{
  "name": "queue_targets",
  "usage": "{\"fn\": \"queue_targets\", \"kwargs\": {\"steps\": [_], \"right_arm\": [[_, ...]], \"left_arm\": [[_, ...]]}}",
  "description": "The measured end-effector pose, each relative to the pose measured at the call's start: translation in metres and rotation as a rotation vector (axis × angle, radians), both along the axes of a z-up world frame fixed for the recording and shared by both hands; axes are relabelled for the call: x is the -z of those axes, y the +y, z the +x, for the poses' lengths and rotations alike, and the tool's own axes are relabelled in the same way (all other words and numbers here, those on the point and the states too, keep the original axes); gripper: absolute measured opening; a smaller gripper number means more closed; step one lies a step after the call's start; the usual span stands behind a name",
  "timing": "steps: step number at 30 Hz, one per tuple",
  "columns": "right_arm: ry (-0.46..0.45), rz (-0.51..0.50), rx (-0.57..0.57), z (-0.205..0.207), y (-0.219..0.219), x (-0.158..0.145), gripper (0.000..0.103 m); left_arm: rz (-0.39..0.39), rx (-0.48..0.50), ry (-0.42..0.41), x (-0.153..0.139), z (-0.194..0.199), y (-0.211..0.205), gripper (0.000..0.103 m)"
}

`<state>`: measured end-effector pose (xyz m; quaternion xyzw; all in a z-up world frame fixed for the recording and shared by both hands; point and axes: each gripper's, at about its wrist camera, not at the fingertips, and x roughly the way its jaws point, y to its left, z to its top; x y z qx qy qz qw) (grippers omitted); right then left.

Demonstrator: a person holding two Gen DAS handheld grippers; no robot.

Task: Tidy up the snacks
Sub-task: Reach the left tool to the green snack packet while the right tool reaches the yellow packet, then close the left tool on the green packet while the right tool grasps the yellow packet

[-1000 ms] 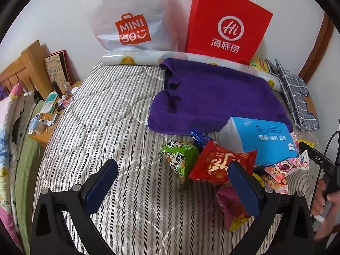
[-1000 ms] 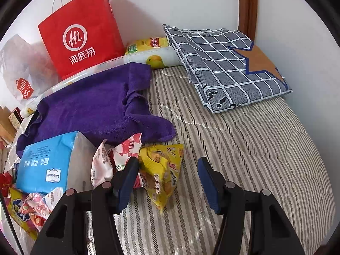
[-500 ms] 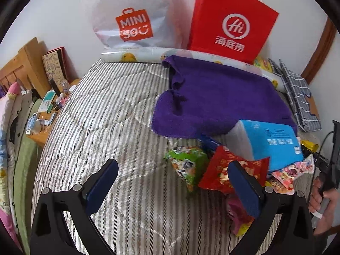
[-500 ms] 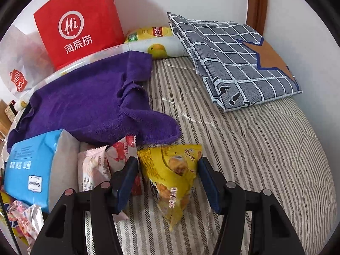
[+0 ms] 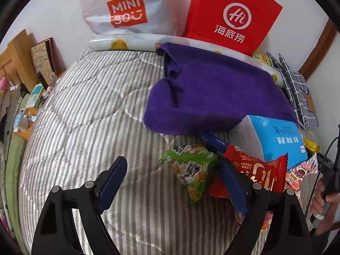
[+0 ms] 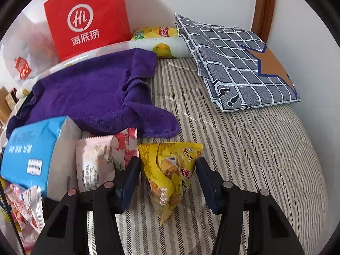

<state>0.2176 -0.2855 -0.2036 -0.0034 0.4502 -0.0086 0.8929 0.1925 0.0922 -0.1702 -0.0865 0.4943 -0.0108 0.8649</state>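
Observation:
On the striped bed a green snack pack lies between the fingers of my left gripper, close to the right finger. The jaws are closing and the pads stand clear of it. A red snack pack and a blue tissue pack lie just right of it. In the right wrist view a yellow snack pack fills the gap of my right gripper. Those jaws are closing with both pads against its sides. A pink snack pack lies to its left.
A purple towel is spread behind the snacks. A red paper bag and a white plastic bag stand against the wall. A folded checked cloth lies far right. A cluttered bedside table is left. A hand shows at the right edge.
My left gripper has come down toward the green pack and its fingers have narrowed. The right gripper's fingers have closed in until both touch the yellow pack, which now faces me broader.

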Motion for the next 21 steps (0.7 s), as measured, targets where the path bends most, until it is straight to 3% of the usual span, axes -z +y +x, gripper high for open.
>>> {"fn": "queue_targets", "kwargs": {"steps": [6,8,10,12,13,21], "right_arm": [[0.003,-0.002,0.004,-0.005,-0.003,0.009,0.052],[0.002,0.006,0.0,-0.008,-0.003,0.009,0.045],[-0.006,-0.001,0.003,-0.011,-0.004,0.007,0.042],[-0.017,-0.003,0.005,-0.014,-0.004,0.005,0.041],[-0.022,0.0,0.004,-0.016,-0.004,0.004,0.041],[-0.053,0.004,0.019,-0.029,-0.002,-0.002,0.04]], "left_arm": [[-0.05,-0.006,0.018,0.015,0.008,0.005,0.088],[-0.07,0.004,0.015,0.018,0.009,0.006,0.087],[-0.108,0.017,0.006,0.019,0.009,0.008,0.08],[-0.17,0.05,-0.005,0.018,0.008,0.01,0.056],[-0.213,0.07,-0.01,0.016,0.006,0.01,0.05],[-0.098,0.062,-0.049,0.007,-0.009,0.017,0.046]]}}
